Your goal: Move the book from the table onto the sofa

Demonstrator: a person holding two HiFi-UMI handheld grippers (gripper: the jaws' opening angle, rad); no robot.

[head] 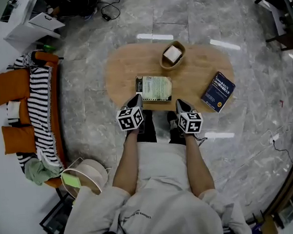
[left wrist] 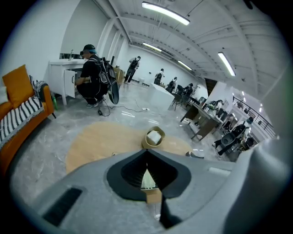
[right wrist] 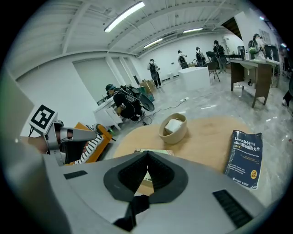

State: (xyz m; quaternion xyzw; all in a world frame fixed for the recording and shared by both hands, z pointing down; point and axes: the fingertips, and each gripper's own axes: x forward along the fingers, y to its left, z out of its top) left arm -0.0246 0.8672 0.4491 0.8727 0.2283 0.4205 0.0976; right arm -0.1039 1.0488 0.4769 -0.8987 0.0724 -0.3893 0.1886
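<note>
Head view puts you right at the start of the pick-up: nothing is lifted yet. Take the bowl (head: 163, 62) on the worktop (head: 124, 71) as the reference. The pale book (head: 154, 88) lies flat just on your side of it, close to the worktop's near edge. A blue book (head: 218, 91) lies to the bowl's right and a bit nearer you, well apart from the pale one. The task only says "the book", but both your tools point at the pale one, so I'd guess that's the target.

Your left hand-held gripper (head: 137, 99) is at that book's near-left corner and your right hand-held gripper (head: 179, 103) at its near-right corner, both further from the bowl than the book is. Touching or not, I can't tell. Each gripper view shows its jaws pressed together with nothing between them.

Next move, as I see it: spread a pair of jaws, work one jaw under the book's near edge and clamp. Then carry it to the sofa (head: 59, 124), well off to the bowl's left, with a striped blanket (head: 39, 105) on it. A flat book on wood could be fiddly to get under.

Containers on the worktop: only the bowl, holding one white blocky thing (head: 172, 53); I can't tell what it is.
</note>
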